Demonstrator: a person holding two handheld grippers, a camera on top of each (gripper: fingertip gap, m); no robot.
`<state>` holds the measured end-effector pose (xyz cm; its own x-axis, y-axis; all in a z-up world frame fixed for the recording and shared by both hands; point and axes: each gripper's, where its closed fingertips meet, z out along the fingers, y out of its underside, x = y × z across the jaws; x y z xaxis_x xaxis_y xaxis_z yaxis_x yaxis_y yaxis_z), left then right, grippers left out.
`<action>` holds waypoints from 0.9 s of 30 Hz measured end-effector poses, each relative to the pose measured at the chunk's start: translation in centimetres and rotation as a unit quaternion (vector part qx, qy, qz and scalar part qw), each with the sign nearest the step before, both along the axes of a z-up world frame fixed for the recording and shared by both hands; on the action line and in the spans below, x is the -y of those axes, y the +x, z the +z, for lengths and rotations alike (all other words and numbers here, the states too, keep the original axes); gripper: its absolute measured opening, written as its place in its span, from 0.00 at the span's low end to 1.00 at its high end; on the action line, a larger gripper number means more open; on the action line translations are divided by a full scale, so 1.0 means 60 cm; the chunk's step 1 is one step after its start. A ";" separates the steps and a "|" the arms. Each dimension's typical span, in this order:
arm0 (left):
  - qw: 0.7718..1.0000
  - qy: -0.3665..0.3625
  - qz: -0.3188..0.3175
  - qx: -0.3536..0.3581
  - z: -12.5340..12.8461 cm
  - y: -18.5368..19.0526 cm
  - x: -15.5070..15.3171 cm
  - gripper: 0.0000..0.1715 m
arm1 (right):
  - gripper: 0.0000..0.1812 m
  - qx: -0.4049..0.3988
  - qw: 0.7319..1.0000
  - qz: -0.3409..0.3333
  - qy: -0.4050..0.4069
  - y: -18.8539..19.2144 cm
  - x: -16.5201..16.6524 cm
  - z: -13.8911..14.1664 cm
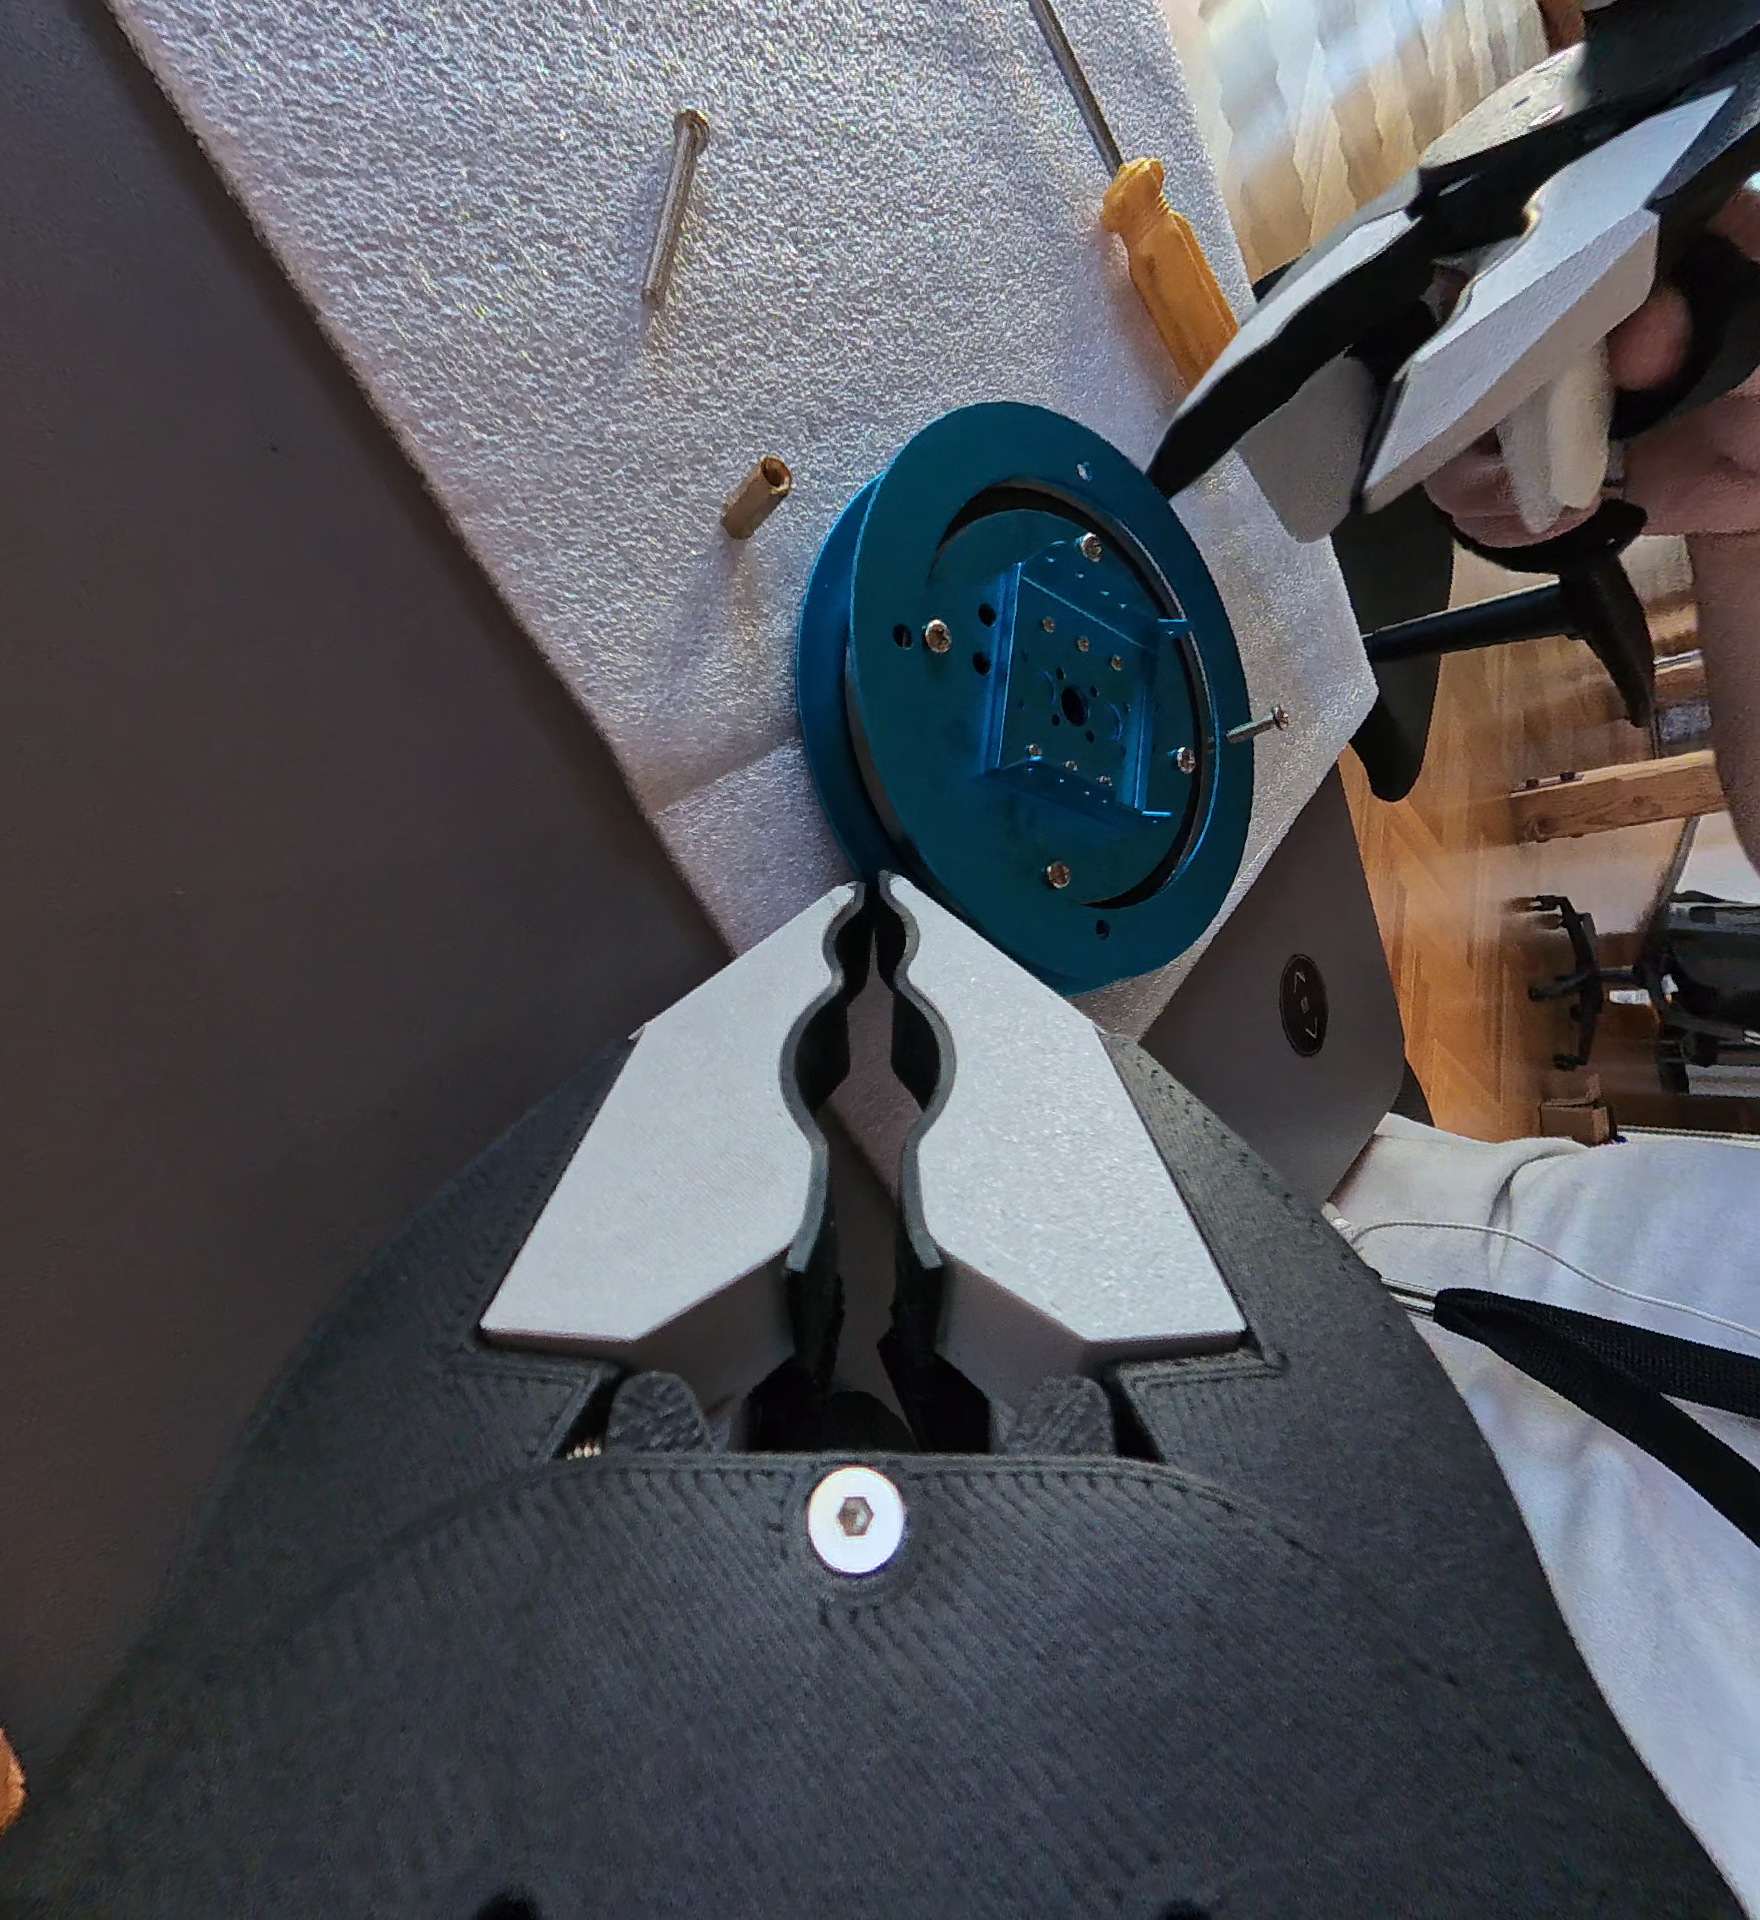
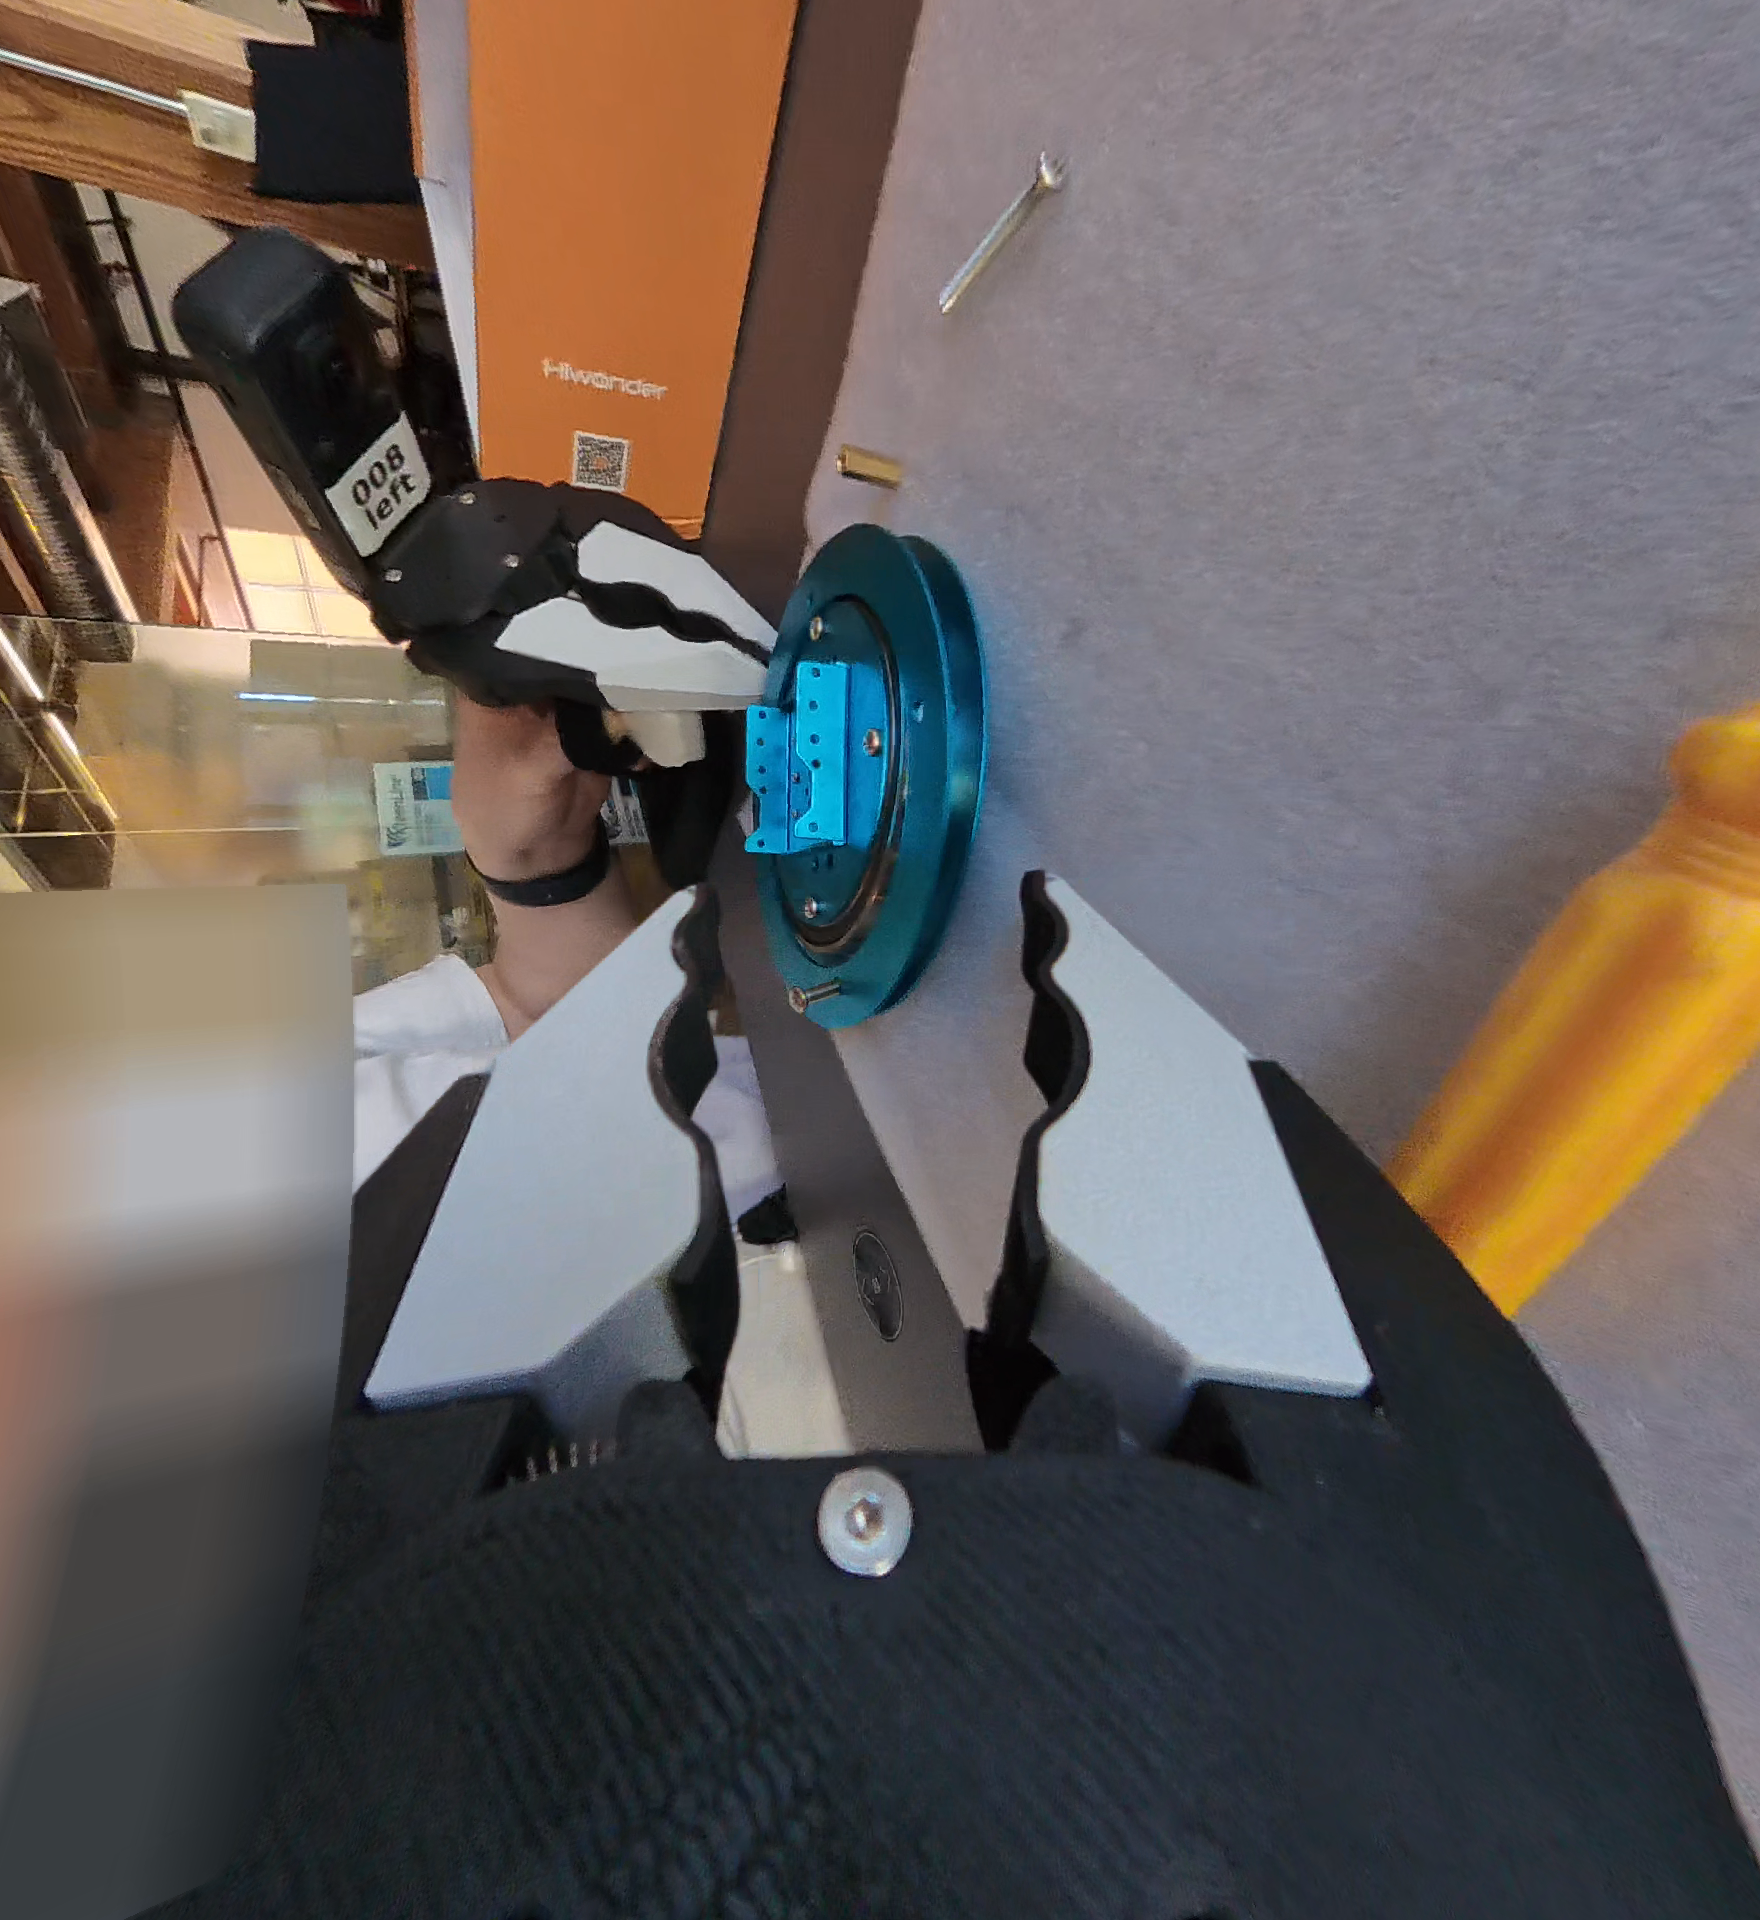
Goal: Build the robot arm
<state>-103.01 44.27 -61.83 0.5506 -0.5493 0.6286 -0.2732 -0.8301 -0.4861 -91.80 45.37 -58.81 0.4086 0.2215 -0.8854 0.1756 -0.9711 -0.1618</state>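
Observation:
A blue round disc assembly [image 1: 886,727] with a blue square bracket [image 1: 1073,707] at its centre lies on a grey foam mat [image 1: 543,312]. My left gripper [image 1: 876,896] is shut, its tips touching the disc's near rim; it also shows in the right wrist view [image 2: 764,657]. My right gripper [image 2: 860,904] is open and empty, its jaws wide just short of the disc [image 2: 943,748]. A small screw [image 2: 814,994] sticks out of the disc's flange between them. In the left wrist view the right gripper [image 1: 1234,504] hovers at the disc's far rim, near that screw [image 1: 1260,722].
A yellow-handled screwdriver [image 1: 1167,270], a brass standoff [image 1: 756,497] and a long screw [image 1: 673,203] lie on the mat beyond the disc. A grey metal slab [image 1: 1302,997] lies under the mat's corner. An orange box [image 2: 606,260] stands at the dark table's [image 1: 180,727] far side. The gap from one gripper's tips to the other's is roughly 12 centimeters.

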 end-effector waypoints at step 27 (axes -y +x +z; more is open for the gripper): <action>1.000 -0.009 0.004 0.015 0.005 0.006 -0.001 0.00 | 0.05 -0.070 0.991 -0.042 -0.109 -0.043 0.004 -0.009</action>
<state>-102.63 44.32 -61.54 0.5358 -0.5332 0.6547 -0.2523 -0.8411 -0.4785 -94.36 45.16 -59.37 0.2876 -0.0105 -0.9577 0.0836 -0.9958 0.0360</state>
